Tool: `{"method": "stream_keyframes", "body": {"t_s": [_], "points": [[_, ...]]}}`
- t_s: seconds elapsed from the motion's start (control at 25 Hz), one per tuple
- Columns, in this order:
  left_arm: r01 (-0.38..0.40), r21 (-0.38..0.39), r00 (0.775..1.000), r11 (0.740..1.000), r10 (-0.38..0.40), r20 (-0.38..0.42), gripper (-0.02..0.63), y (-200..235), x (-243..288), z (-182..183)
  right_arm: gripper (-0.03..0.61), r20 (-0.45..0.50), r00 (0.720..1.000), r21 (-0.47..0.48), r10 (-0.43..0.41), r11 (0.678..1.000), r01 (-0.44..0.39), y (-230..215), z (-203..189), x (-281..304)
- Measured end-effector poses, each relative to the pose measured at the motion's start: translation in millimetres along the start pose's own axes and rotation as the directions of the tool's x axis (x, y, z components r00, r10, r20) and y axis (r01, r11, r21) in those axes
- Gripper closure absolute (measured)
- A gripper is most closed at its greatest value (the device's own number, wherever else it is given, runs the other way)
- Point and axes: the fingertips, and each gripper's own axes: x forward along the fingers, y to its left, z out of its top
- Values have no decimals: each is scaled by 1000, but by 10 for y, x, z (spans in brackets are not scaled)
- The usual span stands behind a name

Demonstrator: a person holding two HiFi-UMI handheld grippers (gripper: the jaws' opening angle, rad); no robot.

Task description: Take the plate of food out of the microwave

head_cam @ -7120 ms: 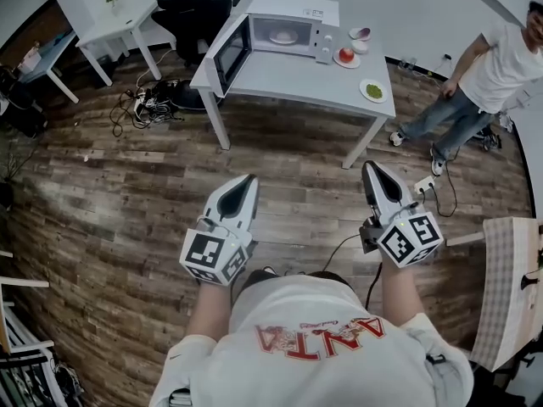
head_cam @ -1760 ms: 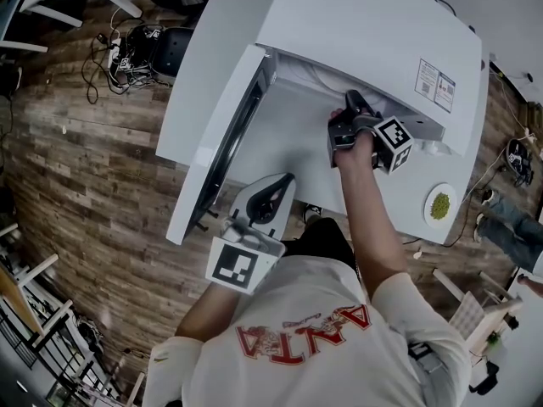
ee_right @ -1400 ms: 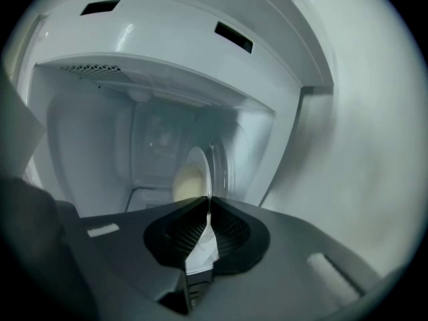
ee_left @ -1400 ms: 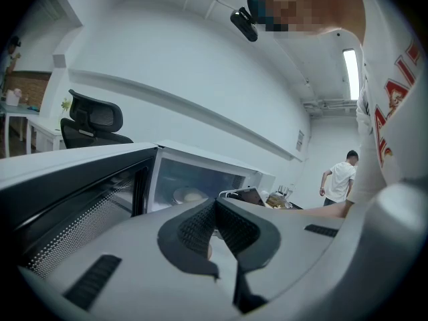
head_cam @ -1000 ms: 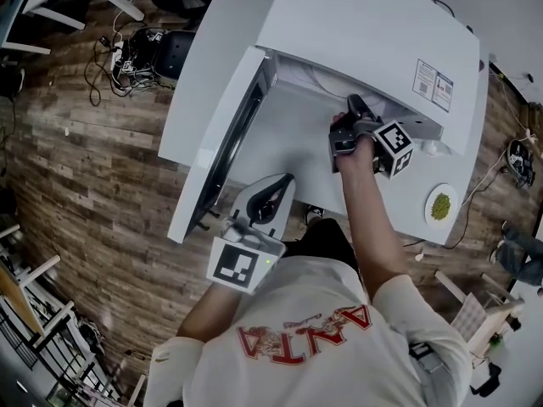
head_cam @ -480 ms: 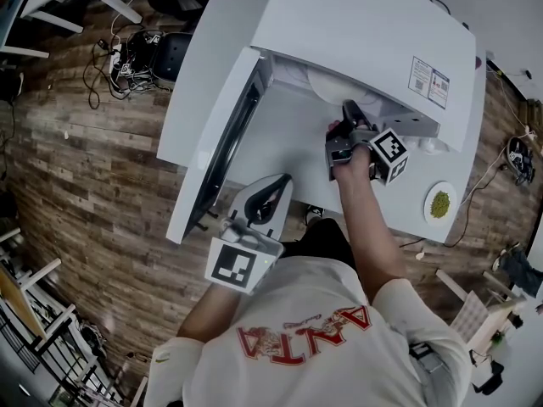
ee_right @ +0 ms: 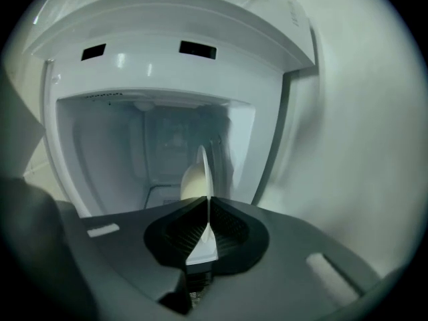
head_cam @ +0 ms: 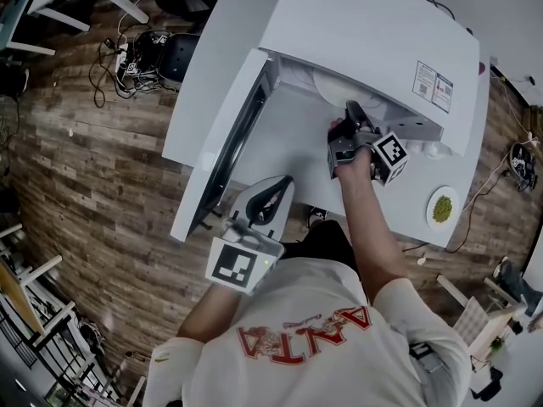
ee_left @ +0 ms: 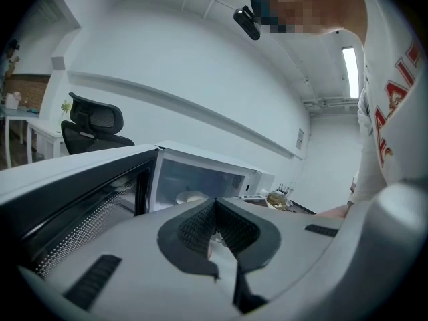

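I had the right gripper at the open mouth of the microwave, its jaws pinched on the near rim of the white plate. They had just been closing a little further, with the rim between them. In the right gripper view the plate showed edge-on, running away from the pads into the cavity with a pale mound of food on it. From the head view the plate sat just under the microwave's front top edge, most of it hidden inside.

The left gripper hung off the table's front edge, close to my body. Its jaws were together with nothing between them, and it pointed toward the microwave door, which stood swung open over the left side of the white table. A small plate of green food sat near the table's front right corner, well apart from both grippers.
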Motion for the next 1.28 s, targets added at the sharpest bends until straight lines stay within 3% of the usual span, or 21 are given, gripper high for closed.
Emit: {"method": "stream_keyframes", "body": {"t_s": [0.36, 0.68, 1.28], "points": [[11, 14, 1000, 1000, -11, 7, 604, 2, -82, 39, 565, -1, 994, -53, 111, 992, -111, 180, -46, -122], [38, 46, 998, 998, -40, 38, 604, -79, -150, 129, 563, -51, 988, -50, 144, 988, -147, 296, -208, -521], [143, 112, 988, 983, -148, 43, 604, -456, -309, 223, 561, -107, 979, -48, 176, 982, -182, -216, -655, -1808]]}}
